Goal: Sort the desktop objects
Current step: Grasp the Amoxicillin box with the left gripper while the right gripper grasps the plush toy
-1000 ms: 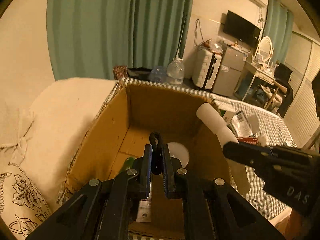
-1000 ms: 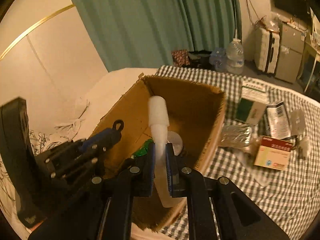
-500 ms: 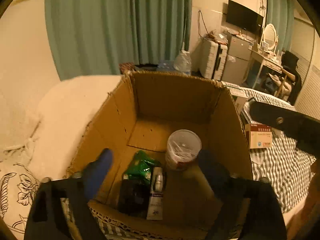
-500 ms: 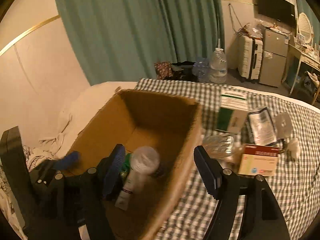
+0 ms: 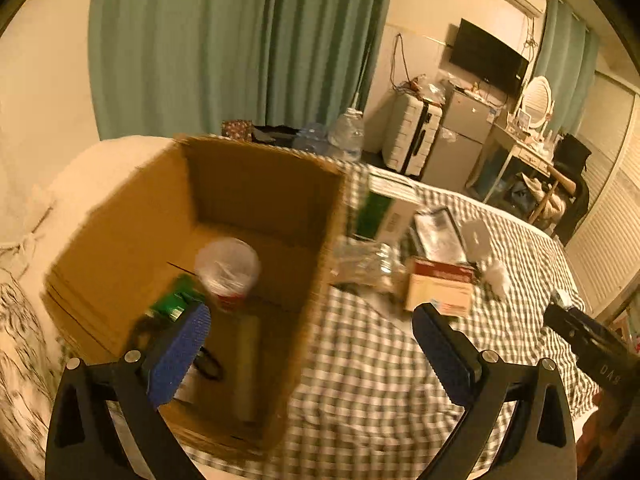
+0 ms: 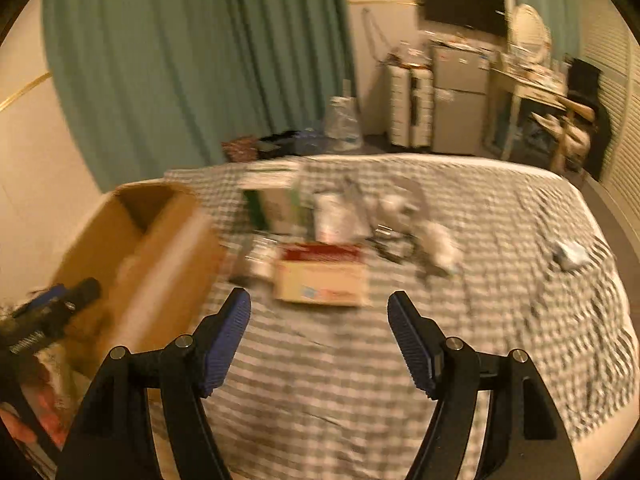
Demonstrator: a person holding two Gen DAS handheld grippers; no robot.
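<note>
Here the left gripper point(image 5: 310, 330) jaws are opening, empty, over the cardboard box point(image 5: 256, 184); the right gripper point(image 6: 318, 322) jaws gape empty.

1. Cardboard box point(image 5: 256, 184) — plain brown.
2. Bed cover point(image 6: 400, 380) — grey-green and white checks.
3. Curtain point(image 5: 224, 48) — teal green.
4. Small carton point(image 6: 322, 276) — tan with a red top band.
5. Left tool point(image 5: 310, 340) and right tool point(image 6: 319, 312) — black frames, blue ribbed pads.
6. Packet point(image 5: 176, 306) in the box — bright green.
</note>
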